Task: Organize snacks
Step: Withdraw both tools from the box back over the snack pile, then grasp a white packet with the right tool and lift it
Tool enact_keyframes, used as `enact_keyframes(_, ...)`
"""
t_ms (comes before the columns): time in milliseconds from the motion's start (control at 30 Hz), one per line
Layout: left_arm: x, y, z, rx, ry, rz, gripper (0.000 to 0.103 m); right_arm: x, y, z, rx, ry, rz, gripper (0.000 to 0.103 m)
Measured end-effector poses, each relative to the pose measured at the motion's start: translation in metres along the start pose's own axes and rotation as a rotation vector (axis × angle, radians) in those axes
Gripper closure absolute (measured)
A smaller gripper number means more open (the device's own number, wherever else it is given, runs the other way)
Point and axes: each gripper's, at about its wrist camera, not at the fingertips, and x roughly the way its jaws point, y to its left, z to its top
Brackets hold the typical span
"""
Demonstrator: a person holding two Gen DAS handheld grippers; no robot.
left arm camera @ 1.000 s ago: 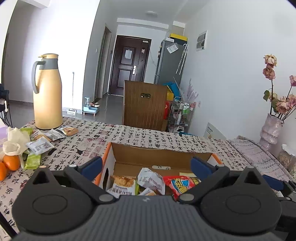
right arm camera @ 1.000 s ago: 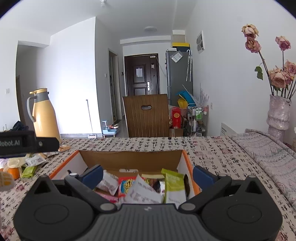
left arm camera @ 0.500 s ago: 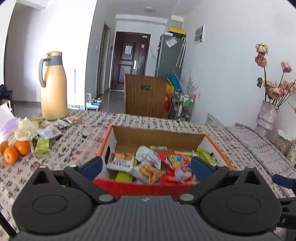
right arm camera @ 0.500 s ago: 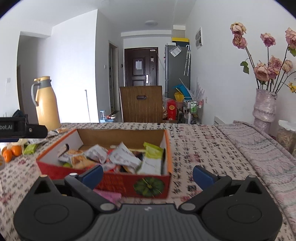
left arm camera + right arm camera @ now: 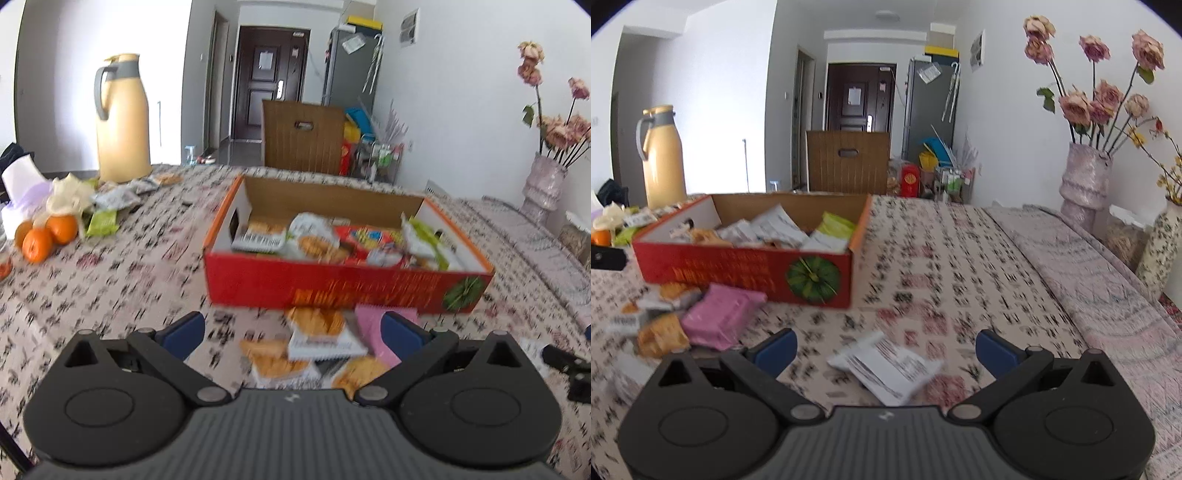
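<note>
A red cardboard box (image 5: 343, 286) (image 5: 738, 267) holding several snack packets stands on the patterned tablecloth. Loose biscuit packets (image 5: 317, 336) (image 5: 661, 332) and a pink packet (image 5: 373, 328) (image 5: 720, 317) lie in front of the box. My left gripper (image 5: 291, 332) is open, hovering just short of that pile with nothing between its fingers. My right gripper (image 5: 886, 350) is open too, and a white packet (image 5: 886, 365) lies on the cloth between its fingertips, apart from them. More packets (image 5: 110, 201) lie at the far left.
A yellow thermos (image 5: 120, 118) (image 5: 661, 158) stands at the back left, with oranges (image 5: 46, 232) and a white bag nearby. Vases of dried roses (image 5: 1084, 184) stand at the right. A wooden chair (image 5: 301, 136) is behind the table. Bare cloth lies right of the box.
Both grippers have pulled back from above the box toward the table's near side. The loose packets in front of the box have come into view. Both stay open.
</note>
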Motion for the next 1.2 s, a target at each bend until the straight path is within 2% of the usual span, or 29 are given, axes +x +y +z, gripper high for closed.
enact_keyframes(200, 0.000, -0.001, -0.015, 0.003, 0.034, 0.003, 0.000, 0.004, -0.014, -0.013, -0.003, 0.033, -0.015, 0.000)
enact_keyframes(467, 0.000, -0.006, -0.014, 0.018, 0.035, 0.005, 0.000, 0.011, -0.018, -0.016, 0.000, 0.050, -0.001, 0.000)
enact_keyframes(767, 0.005, -0.011, -0.017, 0.027, 0.052, 0.011, 0.000, 0.029, -0.025, -0.019, -0.068, 0.118, -0.021, 0.000)
enact_keyframes(967, 0.008, -0.015, -0.017, 0.035, 0.060, 0.021, 0.000, 0.047, -0.022, -0.010, -0.100, 0.142, 0.029, 0.000)
enact_keyframes(1067, 0.007, -0.015, -0.016, 0.036, 0.058, 0.027, 0.000, 0.067, -0.014, -0.006, -0.151, 0.187, 0.021, 0.000)
enact_keyframes(1200, 0.009, -0.013, -0.015, 0.030, 0.062, 0.036, 0.000, 0.083, -0.016, 0.000, -0.118, 0.202, 0.058, 0.000)
